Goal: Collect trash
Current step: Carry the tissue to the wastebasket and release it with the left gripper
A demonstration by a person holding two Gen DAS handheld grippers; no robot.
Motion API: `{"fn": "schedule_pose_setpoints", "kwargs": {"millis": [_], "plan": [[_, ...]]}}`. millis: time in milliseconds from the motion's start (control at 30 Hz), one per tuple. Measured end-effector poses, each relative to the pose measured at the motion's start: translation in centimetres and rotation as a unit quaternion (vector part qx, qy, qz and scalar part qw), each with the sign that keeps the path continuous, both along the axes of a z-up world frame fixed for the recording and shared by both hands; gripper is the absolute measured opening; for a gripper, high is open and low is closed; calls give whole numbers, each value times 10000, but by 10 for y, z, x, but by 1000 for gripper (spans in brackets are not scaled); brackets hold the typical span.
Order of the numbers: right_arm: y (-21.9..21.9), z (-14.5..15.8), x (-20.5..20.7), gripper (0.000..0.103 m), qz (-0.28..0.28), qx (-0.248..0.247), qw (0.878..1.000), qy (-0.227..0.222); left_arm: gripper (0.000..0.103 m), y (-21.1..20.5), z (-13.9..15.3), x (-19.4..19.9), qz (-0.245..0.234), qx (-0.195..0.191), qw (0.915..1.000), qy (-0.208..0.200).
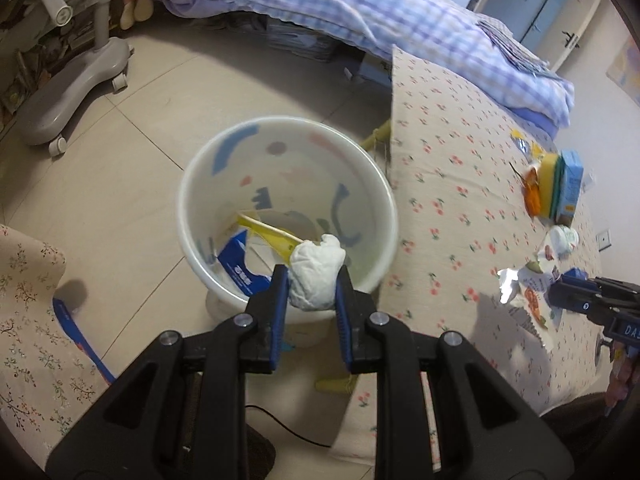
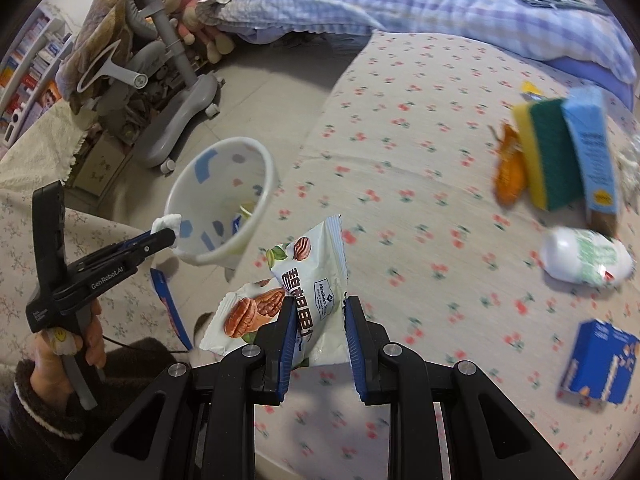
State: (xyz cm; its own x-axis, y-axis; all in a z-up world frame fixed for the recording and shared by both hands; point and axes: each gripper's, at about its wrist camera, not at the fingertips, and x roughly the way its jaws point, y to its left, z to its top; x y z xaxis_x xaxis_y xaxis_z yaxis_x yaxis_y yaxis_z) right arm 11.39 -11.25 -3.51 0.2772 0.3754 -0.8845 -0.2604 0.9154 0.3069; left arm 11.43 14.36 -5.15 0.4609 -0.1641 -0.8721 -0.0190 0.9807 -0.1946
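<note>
My left gripper (image 1: 312, 286) is shut on a crumpled white tissue (image 1: 316, 276) and holds it over the near rim of a white patterned trash bin (image 1: 224, 152) on the floor. The bin holds a yellow wrapper (image 1: 266, 232) and a blue-and-white packet (image 1: 236, 264). My right gripper (image 2: 320, 312) is shut on a white pecan snack wrapper (image 2: 312, 276) above the floral tablecloth (image 2: 400, 160). In the right wrist view the left gripper (image 2: 166, 236) with the tissue (image 2: 168, 222) sits at the bin's rim (image 2: 256, 200). In the left wrist view the right gripper (image 1: 568, 294) shows at the right.
On the table lie a yellow-green sponge (image 2: 548, 156), a light blue carton (image 2: 592, 156), an orange wrapper (image 2: 508, 168), a white bottle (image 2: 584, 258) and a blue box (image 2: 600, 364). A grey wheeled chair base (image 1: 68, 92) and a bed with checked bedding (image 1: 360, 4) stand beyond the bin.
</note>
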Motion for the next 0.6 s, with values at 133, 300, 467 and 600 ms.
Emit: {"fn": "schedule_pose_setpoints", "kwargs": {"millis": [133, 300, 467, 600], "plan": [[21, -2, 11, 25, 2, 37, 10000, -49, 35, 8, 2, 1, 105, 100, 9999, -67], [46, -4, 26, 25, 8, 57, 9999, -149, 78, 26, 5, -5, 487, 160, 9987, -33], [70, -7, 36, 25, 67, 58, 9996, -279, 84, 40, 2, -14, 714, 518, 9960, 103], [91, -11, 46, 25, 100, 35, 9991, -406, 89, 51, 2, -22, 795, 640, 9947, 113]]}}
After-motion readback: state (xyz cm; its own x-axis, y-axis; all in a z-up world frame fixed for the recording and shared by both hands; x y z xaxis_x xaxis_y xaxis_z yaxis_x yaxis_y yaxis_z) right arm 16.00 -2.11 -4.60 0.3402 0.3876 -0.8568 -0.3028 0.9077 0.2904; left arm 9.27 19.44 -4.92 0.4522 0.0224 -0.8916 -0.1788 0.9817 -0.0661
